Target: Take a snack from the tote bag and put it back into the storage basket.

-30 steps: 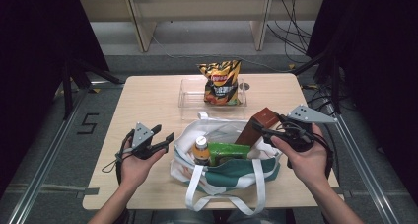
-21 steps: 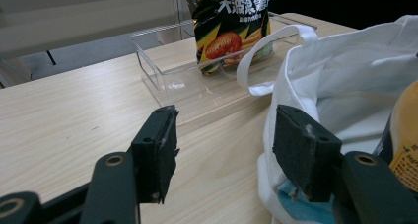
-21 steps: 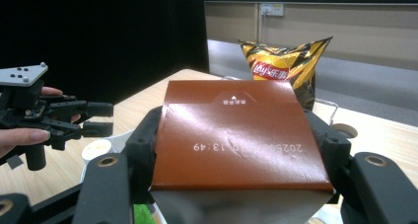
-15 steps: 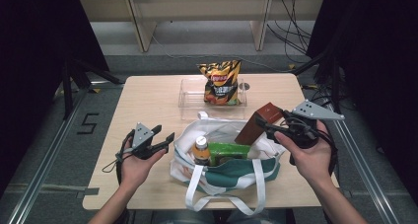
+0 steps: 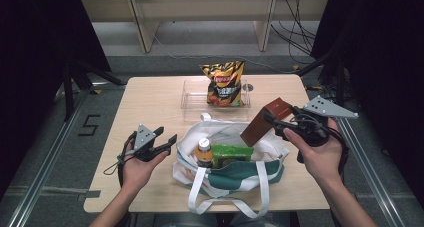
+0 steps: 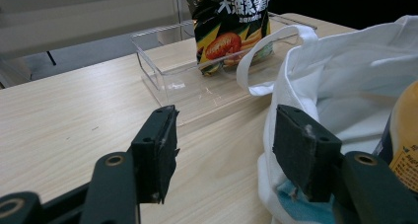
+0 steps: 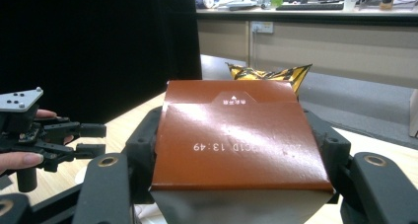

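- Looking down from the high view: right gripper (image 5: 274,122) has its jaws clamped on a brown carton (image 5: 265,121), which hangs tilted above the far right rim of the white tote bag (image 5: 235,162). Left gripper (image 5: 167,143) rests just left of the tote bag, jaws wide, nothing between them.
- Inside the tote bag: an orange-capped bottle (image 5: 203,152) upright, a green packet (image 5: 231,153) beside it. Beyond the tote bag, a clear tray (image 5: 192,94) holds a chip bag (image 5: 224,83) standing on end.
- Left gripper view: both pads (image 6: 157,152) stand apart over bare wood, the tote bag's white cloth touching or just short of the right-hand one; I cannot tell which. Clear tray and chip bag lie beyond the tote bag's handle.
- Right gripper view: carton (image 7: 239,135) sits squarely between the jaws, gripped on its two narrow sides, glossy face up with printed date code. The other hand's gripper (image 7: 54,135) shows at left.
- Handling judgement: carton looks like light, stiff cardboard with a slick coating; side grip near mid-length seems sound, but hard squeezing could dent the walls.
- Surface and room: pale wood-grain table (image 5: 150,97), smooth and level. Dark curtains either side, grey floor, cables trailing behind, desks at the far wall.
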The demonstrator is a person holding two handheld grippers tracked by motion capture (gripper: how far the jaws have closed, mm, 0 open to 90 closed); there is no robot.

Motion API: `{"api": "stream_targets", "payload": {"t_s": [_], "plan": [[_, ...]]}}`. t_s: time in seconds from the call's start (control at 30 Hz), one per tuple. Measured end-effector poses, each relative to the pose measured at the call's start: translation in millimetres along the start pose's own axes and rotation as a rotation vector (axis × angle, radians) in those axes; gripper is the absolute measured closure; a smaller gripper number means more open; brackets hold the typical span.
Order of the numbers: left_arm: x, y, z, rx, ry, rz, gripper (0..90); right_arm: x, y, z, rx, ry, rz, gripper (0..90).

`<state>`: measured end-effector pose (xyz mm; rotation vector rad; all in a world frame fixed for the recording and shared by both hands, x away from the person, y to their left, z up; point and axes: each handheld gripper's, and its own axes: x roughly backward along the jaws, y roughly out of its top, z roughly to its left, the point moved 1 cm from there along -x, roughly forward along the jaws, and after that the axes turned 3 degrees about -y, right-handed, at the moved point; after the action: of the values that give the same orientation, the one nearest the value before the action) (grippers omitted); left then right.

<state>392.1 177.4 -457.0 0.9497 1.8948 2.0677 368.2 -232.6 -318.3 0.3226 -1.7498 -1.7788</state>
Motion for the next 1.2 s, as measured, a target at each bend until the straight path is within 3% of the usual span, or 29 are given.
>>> {"api": "stream_targets", "payload": {"t_s": [0.3,0.33,0.43,0.57,0.6,0.63,0.7,1.2], "plan": [[0.2,0.1,0.2,0.000,0.000,-0.001,42.0,-0.6,7.8,-1.3,-0.003,-0.008,-0.014,38.9],[0.2,0.1,0.1,0.001,0.000,-0.001,42.0,-1.6,9.0,-2.8,0.014,-0.009,-0.026,38.9],[0.2,0.2,0.2,0.000,0.000,-0.001,42.0,-1.6,12.0,-1.8,-0.002,-0.014,-0.028,38.9],[0.0,0.0,0.0,0.002,-0.001,-0.001,42.0,-3.4,16.5,-3.2,0.017,-0.016,-0.032,38.9],[0.0,0.0,0.0,0.002,-0.001,-0.001,42.0,-4.0,17.1,-2.1,0.001,-0.018,-0.031,38.9],[0.1,0.1,0.0,0.002,-0.001,-0.001,42.0,-4.8,17.9,-4.2,0.028,-0.021,-0.042,39.0],[0.1,0.1,0.1,0.001,0.000,-0.001,42.0,-5.0,18.6,-2.9,0.006,-0.018,-0.030,38.9],[-0.2,-0.1,0.0,0.000,-0.001,0.000,42.0,-12.2,27.5,-7.2,0.010,-0.030,-0.043,38.9]]}}
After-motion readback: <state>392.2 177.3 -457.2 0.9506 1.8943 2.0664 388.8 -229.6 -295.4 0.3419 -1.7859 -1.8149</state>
